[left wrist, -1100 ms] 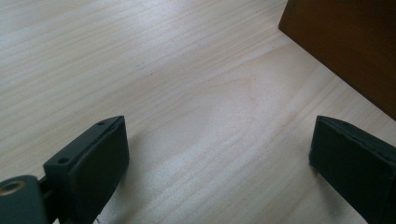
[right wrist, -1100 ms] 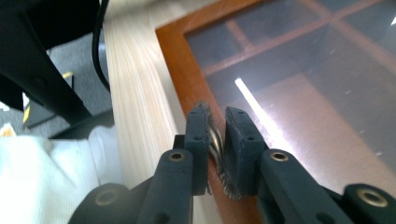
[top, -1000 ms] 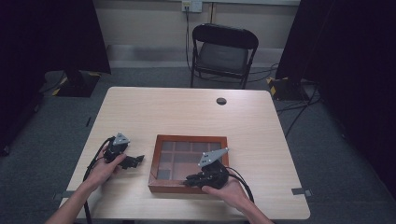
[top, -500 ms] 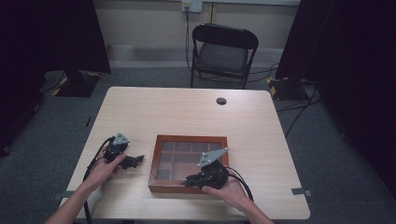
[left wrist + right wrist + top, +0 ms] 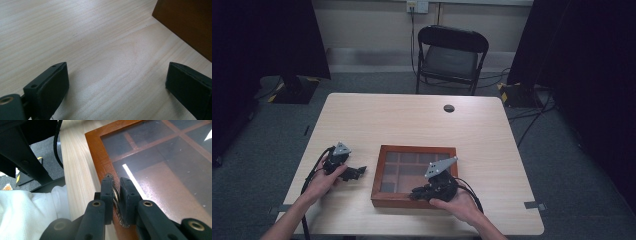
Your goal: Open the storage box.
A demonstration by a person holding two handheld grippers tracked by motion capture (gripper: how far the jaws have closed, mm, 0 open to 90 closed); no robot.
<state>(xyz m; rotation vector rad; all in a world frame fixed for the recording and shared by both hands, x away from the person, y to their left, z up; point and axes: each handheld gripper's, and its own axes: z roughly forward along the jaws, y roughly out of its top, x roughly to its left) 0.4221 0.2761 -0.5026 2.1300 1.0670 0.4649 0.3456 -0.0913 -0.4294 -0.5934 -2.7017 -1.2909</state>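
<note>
I have the right gripper (image 5: pixel 116 192) clamped nearly closed on a small metal clasp (image 5: pixel 115 195) at the front rim of the wooden box (image 5: pixel 412 200); it looks like an ornate latch, though I can't make out its shape clearly. The box sits on the table (image 5: pixel 412 120) toward the near edge, its glass lid (image 5: pixel 160 162) down over divided compartments. My left gripper (image 5: pixel 117 80) rests on the tabletop just left of the box, jaws wide apart with nothing but bare wood between them, the box's side wall (image 5: pixel 185 25) just beyond.
</note>
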